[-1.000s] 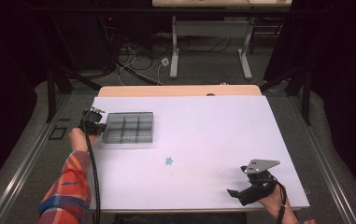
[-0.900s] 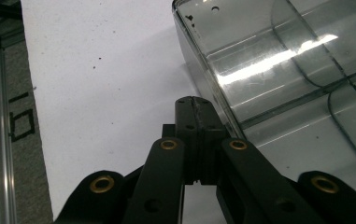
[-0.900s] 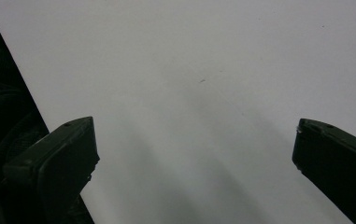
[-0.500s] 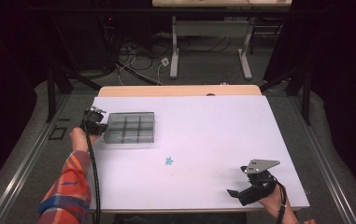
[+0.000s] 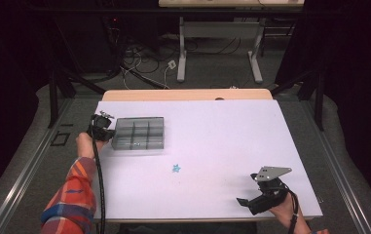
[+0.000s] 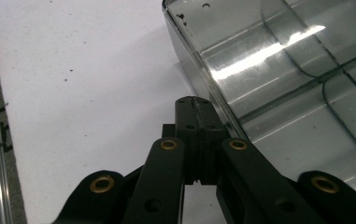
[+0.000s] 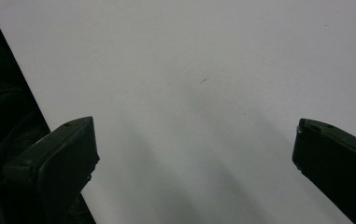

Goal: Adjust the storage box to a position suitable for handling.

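Left tongs [image 6: 195,103] beside clear compartmented tray [image 6: 278,70]

bg: white table [image 5: 212,126] | small blue star [image 5: 176,168] mid-table

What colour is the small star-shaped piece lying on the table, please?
Teal blue; the star-shaped piece shows best in the high view.

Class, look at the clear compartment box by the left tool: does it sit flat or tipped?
Flat. The compartment box rests level on the white table; the shut left tool touches its wall.
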The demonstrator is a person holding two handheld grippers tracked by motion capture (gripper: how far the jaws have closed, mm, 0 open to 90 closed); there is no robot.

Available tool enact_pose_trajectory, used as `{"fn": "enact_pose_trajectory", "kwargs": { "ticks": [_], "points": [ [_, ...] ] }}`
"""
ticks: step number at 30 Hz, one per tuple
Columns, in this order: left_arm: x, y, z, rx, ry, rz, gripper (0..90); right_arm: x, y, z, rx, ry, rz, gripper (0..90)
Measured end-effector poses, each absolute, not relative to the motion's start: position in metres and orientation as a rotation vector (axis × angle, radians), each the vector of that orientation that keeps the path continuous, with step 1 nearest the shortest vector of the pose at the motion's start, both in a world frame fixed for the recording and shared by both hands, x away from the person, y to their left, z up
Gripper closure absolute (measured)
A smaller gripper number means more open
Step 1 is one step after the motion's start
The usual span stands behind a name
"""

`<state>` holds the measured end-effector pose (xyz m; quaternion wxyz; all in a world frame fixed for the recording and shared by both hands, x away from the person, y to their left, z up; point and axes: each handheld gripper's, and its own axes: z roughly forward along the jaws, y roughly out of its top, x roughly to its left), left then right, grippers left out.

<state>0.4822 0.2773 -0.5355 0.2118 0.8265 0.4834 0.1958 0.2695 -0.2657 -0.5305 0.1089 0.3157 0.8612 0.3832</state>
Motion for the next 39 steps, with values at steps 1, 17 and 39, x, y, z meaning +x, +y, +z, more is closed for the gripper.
{"fn": "enact_pose_trajectory", "kwargs": {
  "ticks": [1, 17, 39],
  "points": [
    [0.482, 0.276, -0.535, 2.301, 1.344, 0.538, 90.0, 0.270, -0.266, -0.530, 0.924, 2.543, 1.121, 0.0],
    [0.481, 0.260, -0.537, 2.303, 1.343, 0.485, 90.0, 0.270, -0.266, -0.530, 0.931, 2.546, 1.120, 0.0],
    [0.479, 0.242, -0.537, 2.320, 1.293, 0.447, 89.9, 0.270, -0.266, -0.530, 0.923, 2.546, 1.120, 0.0]
  ]
}}
